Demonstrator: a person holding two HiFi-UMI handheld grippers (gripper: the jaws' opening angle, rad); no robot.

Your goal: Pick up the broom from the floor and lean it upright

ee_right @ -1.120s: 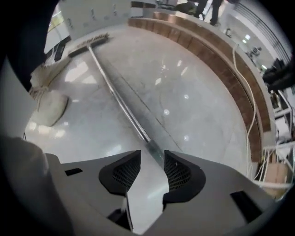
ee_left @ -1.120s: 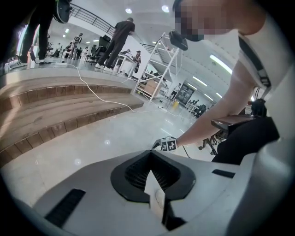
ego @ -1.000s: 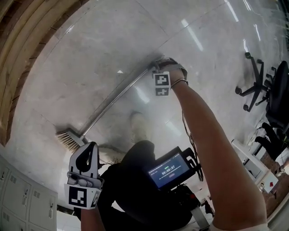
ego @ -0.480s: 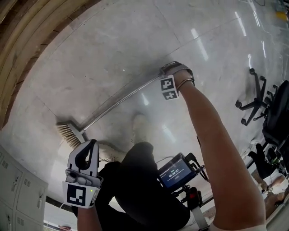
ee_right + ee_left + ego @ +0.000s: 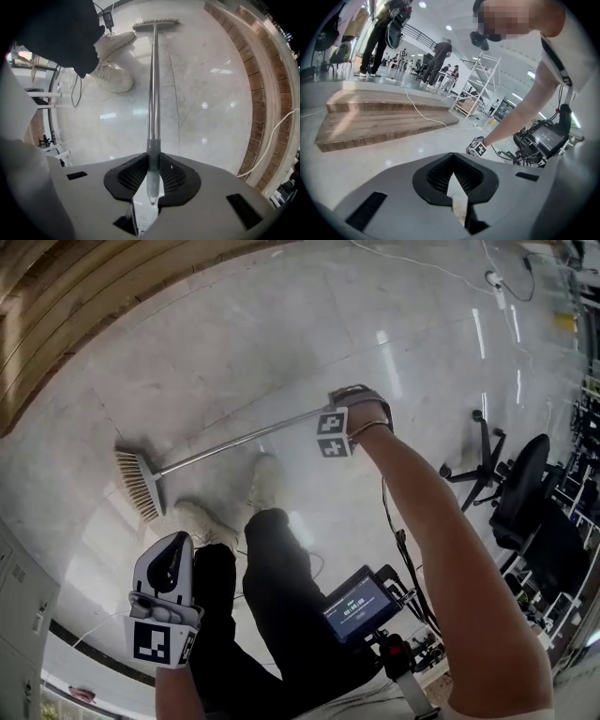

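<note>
The broom has a long metal handle (image 5: 234,442) and a bristle head (image 5: 139,486) that rests on the marble floor at the left. My right gripper (image 5: 349,397) is shut on the grey end grip of the handle (image 5: 152,171), which sits between its pads; its jaws have just been closing on it. In the right gripper view the handle runs straight away from the jaws to the broom head (image 5: 155,23). My left gripper (image 5: 167,570) hangs low at the left, shut and holding nothing, its pads (image 5: 440,176) together, apart from the broom.
Wooden steps (image 5: 56,315) run along the upper left. Office chairs (image 5: 511,488) stand at the right, and a grey cabinet (image 5: 19,601) at the lower left. The person's shoes (image 5: 267,479) stand just below the handle. A screen device (image 5: 358,606) hangs at the person's waist.
The right gripper has raised the handle's end off the floor while the head stays down; the broom has swung round. The left gripper has also risen.
</note>
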